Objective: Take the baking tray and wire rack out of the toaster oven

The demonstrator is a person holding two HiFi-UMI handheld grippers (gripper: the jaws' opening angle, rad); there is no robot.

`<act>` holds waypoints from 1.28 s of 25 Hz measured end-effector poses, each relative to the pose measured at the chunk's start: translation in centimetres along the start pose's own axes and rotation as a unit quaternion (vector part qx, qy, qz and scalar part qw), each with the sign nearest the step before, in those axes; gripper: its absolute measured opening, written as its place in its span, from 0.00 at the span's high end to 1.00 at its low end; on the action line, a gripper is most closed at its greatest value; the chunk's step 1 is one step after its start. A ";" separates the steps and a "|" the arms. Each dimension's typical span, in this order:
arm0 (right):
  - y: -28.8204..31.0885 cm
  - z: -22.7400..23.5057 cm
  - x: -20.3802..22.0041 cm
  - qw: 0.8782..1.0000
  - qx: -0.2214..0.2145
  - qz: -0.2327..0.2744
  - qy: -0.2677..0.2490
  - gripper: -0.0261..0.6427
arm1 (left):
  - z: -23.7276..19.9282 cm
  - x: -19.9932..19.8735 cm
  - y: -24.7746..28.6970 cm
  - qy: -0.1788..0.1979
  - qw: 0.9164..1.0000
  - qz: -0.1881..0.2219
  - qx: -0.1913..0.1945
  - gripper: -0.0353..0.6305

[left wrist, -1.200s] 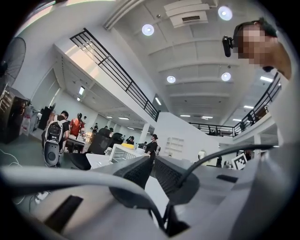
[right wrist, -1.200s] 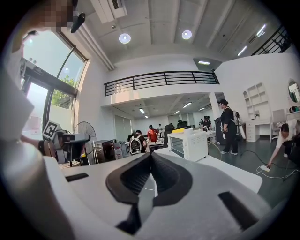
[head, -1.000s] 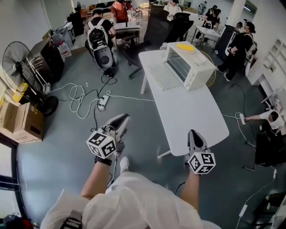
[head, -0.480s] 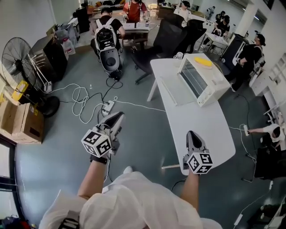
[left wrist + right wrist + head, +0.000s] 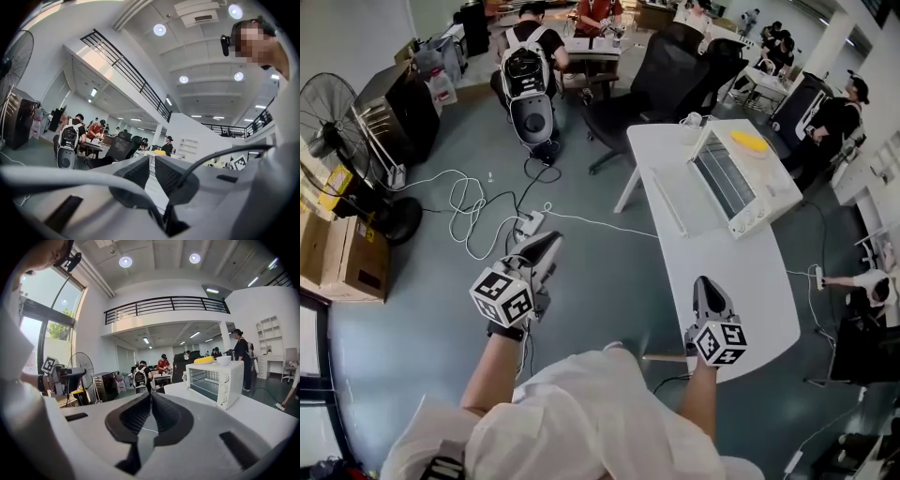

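Two hand-held grey grippers come first. The left gripper (image 5: 546,244), off the table's left edge above the floor, holds its jaws a narrow gap apart, empty. The right gripper (image 5: 703,283), over the near end of the long white table (image 5: 712,253), has just been opening slightly; its tips look closed and it is empty. Toward the far right corner stands the white toaster oven (image 5: 742,180), with a flat yellow object (image 5: 748,141) on top. The tray and rack cannot be made out.

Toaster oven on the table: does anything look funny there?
A yellow object and a white bowl sit on top of the toaster oven, an odd spot since ovens get hot.
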State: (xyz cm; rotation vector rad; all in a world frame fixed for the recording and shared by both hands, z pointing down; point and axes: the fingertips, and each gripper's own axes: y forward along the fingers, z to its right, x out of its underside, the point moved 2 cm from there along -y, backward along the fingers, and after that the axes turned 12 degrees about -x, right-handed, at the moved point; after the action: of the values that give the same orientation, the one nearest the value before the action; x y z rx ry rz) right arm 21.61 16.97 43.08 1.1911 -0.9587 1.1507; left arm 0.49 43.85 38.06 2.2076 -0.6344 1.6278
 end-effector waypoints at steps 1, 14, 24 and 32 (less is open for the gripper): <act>0.8 0.6 0.0 1.000 0.000 -0.002 0.001 0.94 | -0.4 0.2 1.0 -0.003 1.000 -0.003 0.000 0.90; 13.7 15.2 -3.1 0.999 0.028 0.006 0.030 0.94 | -1.5 -0.3 23.8 0.002 0.998 -0.038 0.055 0.90; 17.7 22.7 -4.3 0.995 0.084 0.017 0.050 0.93 | 2.8 1.7 39.1 0.002 0.982 -0.078 0.173 0.90; 19.0 26.9 -4.0 0.985 0.156 0.025 0.075 0.92 | 6.5 4.5 48.9 -0.012 0.956 -0.115 0.269 0.90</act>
State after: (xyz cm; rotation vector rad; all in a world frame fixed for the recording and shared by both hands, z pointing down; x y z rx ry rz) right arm 2.98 -10.21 46.61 1.3129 -0.7135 1.4471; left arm -18.98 -1.64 40.28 2.5476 0.0858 1.8018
